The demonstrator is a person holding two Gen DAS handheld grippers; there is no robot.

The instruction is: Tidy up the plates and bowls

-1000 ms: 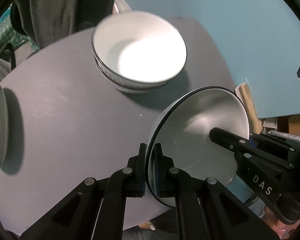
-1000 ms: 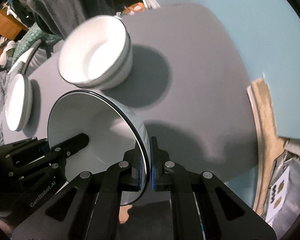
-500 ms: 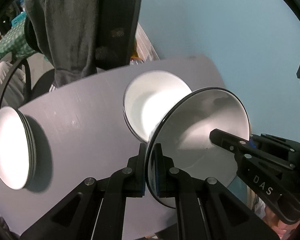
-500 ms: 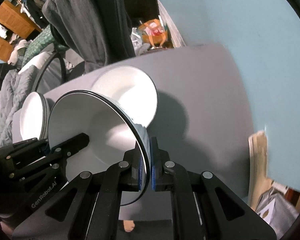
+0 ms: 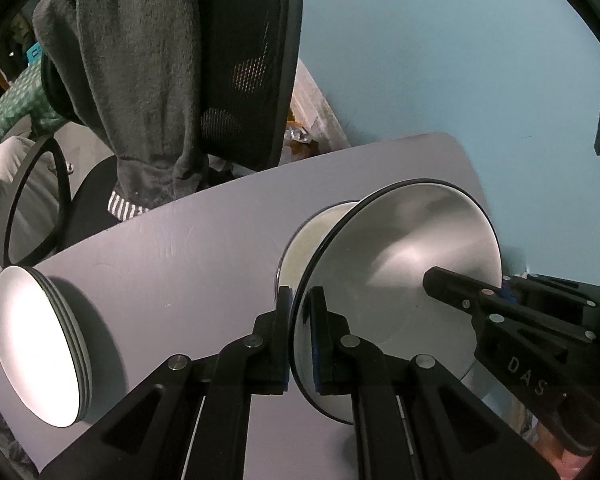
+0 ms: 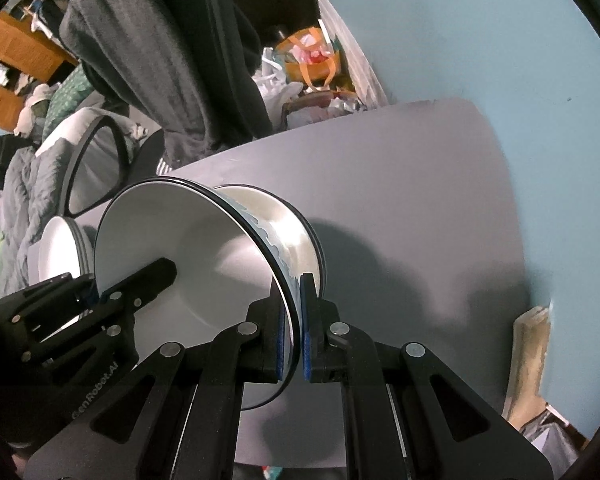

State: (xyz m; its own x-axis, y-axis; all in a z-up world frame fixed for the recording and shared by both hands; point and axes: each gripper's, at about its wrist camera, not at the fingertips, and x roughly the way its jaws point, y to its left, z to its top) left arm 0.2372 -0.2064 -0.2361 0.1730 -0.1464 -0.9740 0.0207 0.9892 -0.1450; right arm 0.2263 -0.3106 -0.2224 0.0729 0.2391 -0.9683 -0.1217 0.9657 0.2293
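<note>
Bowl [image 5: 396, 280] rim is clamped from opposite sides by both grippers, and the bowl is held over the grey table [image 5: 188, 248]. In the left wrist view the left gripper [image 5: 300, 336] is seen with its two fingers closed tight on the bowl's near-left rim, one pad inside the wall and one outside. The right gripper [image 5: 460, 292] reaches in from the far right of the bowl, one finger laid across the white interior. In the right wrist view the same hold is seen mirrored: the right gripper [image 6: 296, 336] is pinched on the rim of the bowl [image 6: 188, 264], its blue pads pressed on either face of the wall, and the left gripper [image 6: 112, 292] enters from the left of the bowl with a finger resting inside it. Both tools are pointed forward and slightly downward toward the tabletop.

Directly behind the held bowl, a stack of bowls [image 6: 296, 236] stands on the table, and the held bowl's base is seated in or just above it; contact cannot be told. A stack of plates [image 5: 40, 356] lies well to the left of the bowl. Beyond the table, a chair draped with a dark garment [image 5: 140, 80] is seen behind the bowl.
</note>
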